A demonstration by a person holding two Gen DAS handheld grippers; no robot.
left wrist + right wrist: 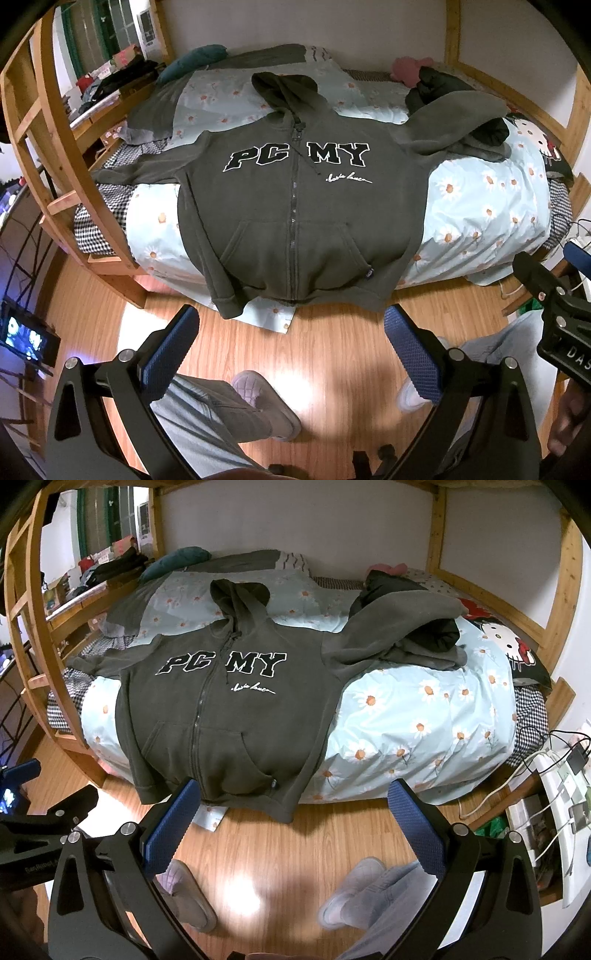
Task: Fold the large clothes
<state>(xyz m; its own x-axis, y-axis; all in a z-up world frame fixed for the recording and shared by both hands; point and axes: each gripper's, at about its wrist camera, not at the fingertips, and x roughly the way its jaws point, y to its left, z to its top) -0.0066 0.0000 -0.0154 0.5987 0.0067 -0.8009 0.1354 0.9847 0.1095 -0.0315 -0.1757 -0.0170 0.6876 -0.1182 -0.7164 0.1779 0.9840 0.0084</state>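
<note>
A dark grey zip hoodie [295, 206] with "PC MY" lettering lies face up and spread flat on the bed, hem hanging over the front edge; it also shows in the right wrist view [221, 716]. Its right sleeve [454, 122] drapes over a pile of dark clothes; its left sleeve [147, 166] stretches toward the bed frame. My left gripper [291, 339] is open and empty above the floor, short of the hem. My right gripper [291, 819] is open and empty, in front of the bed edge to the right of the hoodie.
The bed carries a light blue daisy quilt [424, 716], a Hello Kitty pillow [506, 646] and a pile of dark clothes [424, 635]. A wooden bunk frame [62, 147] rises at left. The person's feet stand on the wood floor [280, 849]. Cables and a power strip [561, 771] lie at right.
</note>
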